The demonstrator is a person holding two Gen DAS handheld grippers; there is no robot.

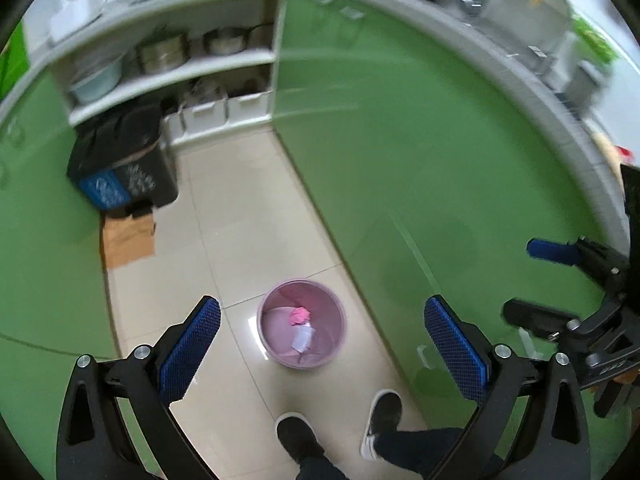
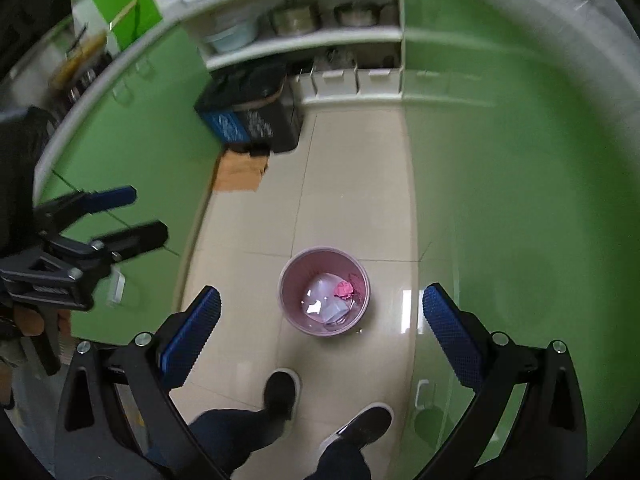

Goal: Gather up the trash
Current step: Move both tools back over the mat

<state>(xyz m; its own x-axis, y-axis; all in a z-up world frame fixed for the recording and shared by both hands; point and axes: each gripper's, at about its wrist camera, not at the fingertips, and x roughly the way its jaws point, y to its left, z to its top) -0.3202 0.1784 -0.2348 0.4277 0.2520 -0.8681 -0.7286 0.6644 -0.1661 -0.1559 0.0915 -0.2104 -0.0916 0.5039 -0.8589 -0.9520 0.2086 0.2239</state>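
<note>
Both grippers hang high above a narrow kitchen floor and look down at it. The left gripper [image 1: 322, 340] has its jaws spread wide, and nothing is between its blue pads [image 1: 188, 350]. The right gripper [image 2: 322, 330] is also released, wide apart and empty; in the left wrist view it shows again at the right edge of the frame.

The pink bin [image 1: 302, 323] stands on the beige floor tiles [image 1: 248, 216], a little below the centre of both frames, between the fingers of each gripper. Inside it lie the crumpled pink trash [image 1: 300, 315] and the white paper [image 1: 303, 338], beside each other at the bottom. In the right wrist view the pink piece sits to the right of the white one.

Green cabinet doors [image 1: 400, 140] fill the right side of the frame. At the upper left of the left wrist view there are open white shelves [image 1: 172, 68] with pots, and under them a dark bin [image 1: 124, 164] with a flat cardboard [image 1: 128, 236] on the floor just beside it. The shoes [image 1: 298, 436] of the person are at the lower edge, near the pink bin.
</note>
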